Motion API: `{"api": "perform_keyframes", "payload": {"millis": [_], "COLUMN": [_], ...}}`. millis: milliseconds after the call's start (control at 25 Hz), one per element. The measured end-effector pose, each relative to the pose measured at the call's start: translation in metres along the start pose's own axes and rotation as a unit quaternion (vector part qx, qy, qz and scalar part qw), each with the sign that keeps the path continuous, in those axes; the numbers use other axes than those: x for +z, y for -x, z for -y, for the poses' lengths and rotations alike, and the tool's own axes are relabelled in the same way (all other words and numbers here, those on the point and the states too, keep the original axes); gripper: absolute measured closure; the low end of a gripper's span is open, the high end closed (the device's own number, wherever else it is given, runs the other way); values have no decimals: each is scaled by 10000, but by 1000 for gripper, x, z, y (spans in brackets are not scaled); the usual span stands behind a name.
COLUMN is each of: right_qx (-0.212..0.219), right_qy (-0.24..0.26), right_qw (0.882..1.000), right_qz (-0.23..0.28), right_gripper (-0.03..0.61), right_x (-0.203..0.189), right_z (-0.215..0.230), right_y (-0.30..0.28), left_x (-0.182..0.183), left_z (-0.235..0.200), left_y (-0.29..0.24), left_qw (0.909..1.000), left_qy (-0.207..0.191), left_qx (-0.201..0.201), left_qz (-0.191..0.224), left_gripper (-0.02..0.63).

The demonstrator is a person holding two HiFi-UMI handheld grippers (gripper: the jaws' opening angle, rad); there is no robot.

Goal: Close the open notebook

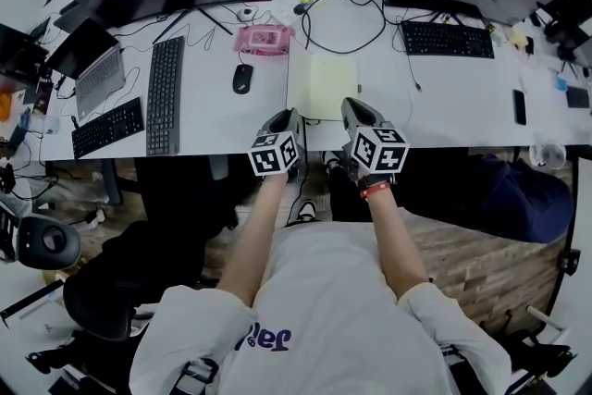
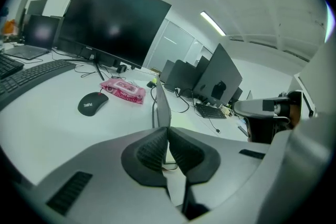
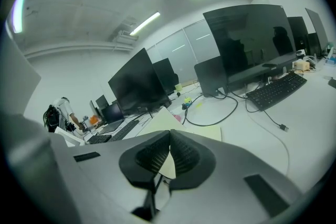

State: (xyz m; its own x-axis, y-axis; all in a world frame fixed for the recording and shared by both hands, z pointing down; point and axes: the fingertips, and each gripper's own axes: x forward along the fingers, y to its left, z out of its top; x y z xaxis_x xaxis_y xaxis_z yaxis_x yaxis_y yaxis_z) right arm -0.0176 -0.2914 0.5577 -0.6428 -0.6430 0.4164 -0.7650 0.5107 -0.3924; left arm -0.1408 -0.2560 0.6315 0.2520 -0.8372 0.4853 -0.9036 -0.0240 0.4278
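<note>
The notebook lies on the white desk with pale yellow pages up. Its left leaf stands upright, seen edge-on in the left gripper view. My left gripper is at the notebook's near left corner, and its jaws are shut on the lower edge of that raised leaf. My right gripper sits at the near right corner with its jaws shut tip to tip. The flat page shows behind them, and I cannot tell whether they pinch anything.
A black mouse and a pink wipes pack lie left of the notebook, with a keyboard further left. A looped black cable runs behind it. A second keyboard and a phone are to the right.
</note>
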Motion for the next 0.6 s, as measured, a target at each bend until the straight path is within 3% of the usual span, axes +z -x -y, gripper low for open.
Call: {"api": "perform_keyframes", "payload": {"millis": [600], "right_qx": [-93], "right_qy": [-61], "right_qw": [9999], "right_qz": [108], "right_gripper": [566], "right_x": [1], "right_z": [13], "right_y": [18], "left_x": [-2], "left_z": [27], "left_y": [-4], "left_qw": [9992], "left_qy": [-385], "left_qx": [-49], "left_qz": [4], "left_gripper": [583]}}
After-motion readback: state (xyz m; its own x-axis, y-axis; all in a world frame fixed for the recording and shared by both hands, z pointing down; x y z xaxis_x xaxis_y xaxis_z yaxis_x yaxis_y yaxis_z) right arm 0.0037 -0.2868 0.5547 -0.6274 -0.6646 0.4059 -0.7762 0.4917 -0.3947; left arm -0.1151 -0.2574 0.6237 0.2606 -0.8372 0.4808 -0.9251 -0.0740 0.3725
